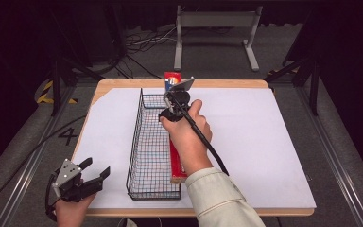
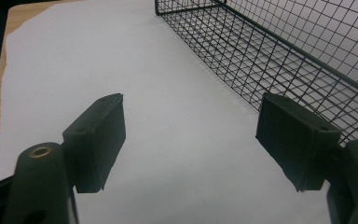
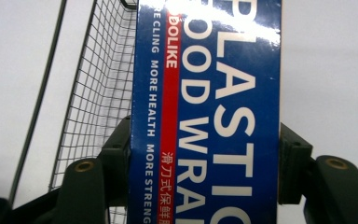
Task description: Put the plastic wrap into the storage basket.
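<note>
Right gripper view puts the plastic wrap box (image 3: 205, 112) in the middle of the frame, running from the bottom edge to the top edge. Its blue face carries big white letters and a narrow red stripe. The two black fingers (image 3: 116, 158) of the right gripper (image 3: 205, 163) stand on both long sides of the box and press against it, so the box is gripped between them.

In the high view the box (image 1: 177, 163) is long and red on its visible side. It lies in the centre of the frame, just beside the right wall of the wire basket (image 1: 137, 142), outside of it and along it. I cannot tell whether the box touches the basket. The far end of the box (image 1: 171, 79) reaches the upper edge of the bench (image 1: 123, 85). The right hand (image 1: 186, 130) holds the right gripper (image 1: 172, 106) above the far part of the box.

The basket is black, narrow and long, and it stands on a white sheet (image 1: 255, 137) that covers most of the bench.

At the lower left of the high view, the left hand (image 1: 71, 210) holds the left gripper (image 1: 94, 170) near the front corner of the bench, well apart from the box. In the left gripper view its fingers (image 2: 98, 140) stand wide apart above the white sheet with nothing between them, and the basket (image 2: 279, 51) is at the upper right.
</note>
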The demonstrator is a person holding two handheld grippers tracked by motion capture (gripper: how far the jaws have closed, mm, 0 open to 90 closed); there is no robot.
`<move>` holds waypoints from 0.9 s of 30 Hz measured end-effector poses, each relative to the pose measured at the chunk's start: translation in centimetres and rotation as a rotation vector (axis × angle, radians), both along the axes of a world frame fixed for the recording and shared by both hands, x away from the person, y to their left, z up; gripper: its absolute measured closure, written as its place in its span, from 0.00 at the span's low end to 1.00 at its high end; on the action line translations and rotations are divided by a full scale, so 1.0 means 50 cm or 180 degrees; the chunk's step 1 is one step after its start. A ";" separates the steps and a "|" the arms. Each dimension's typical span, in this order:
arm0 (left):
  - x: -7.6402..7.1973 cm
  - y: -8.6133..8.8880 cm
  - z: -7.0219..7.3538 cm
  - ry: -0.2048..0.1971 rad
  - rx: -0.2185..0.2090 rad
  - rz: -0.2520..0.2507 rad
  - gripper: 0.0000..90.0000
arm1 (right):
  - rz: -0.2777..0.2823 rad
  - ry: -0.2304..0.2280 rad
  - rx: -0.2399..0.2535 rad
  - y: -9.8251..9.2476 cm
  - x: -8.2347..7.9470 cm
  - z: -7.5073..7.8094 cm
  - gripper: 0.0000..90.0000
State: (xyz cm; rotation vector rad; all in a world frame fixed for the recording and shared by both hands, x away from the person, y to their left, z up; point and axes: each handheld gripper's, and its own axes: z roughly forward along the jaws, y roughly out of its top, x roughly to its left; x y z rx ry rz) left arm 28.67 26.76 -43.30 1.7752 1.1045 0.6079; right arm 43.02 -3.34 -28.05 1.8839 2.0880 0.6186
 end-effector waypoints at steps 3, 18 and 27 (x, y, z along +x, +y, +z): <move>0.001 -0.002 0.000 0.0001 0.0005 -0.0004 0.27 | -0.0008 -0.0015 0.0010 0.013 -0.001 -0.005 0.44; 0.006 -0.005 -0.001 0.0009 0.0033 -0.0015 0.27 | -0.0164 -0.0022 0.0024 0.042 0.007 -0.033 0.44; 0.006 -0.008 -0.002 0.0000 0.0035 -0.0037 0.27 | -0.0219 -0.0012 0.0102 0.052 0.008 -0.066 0.44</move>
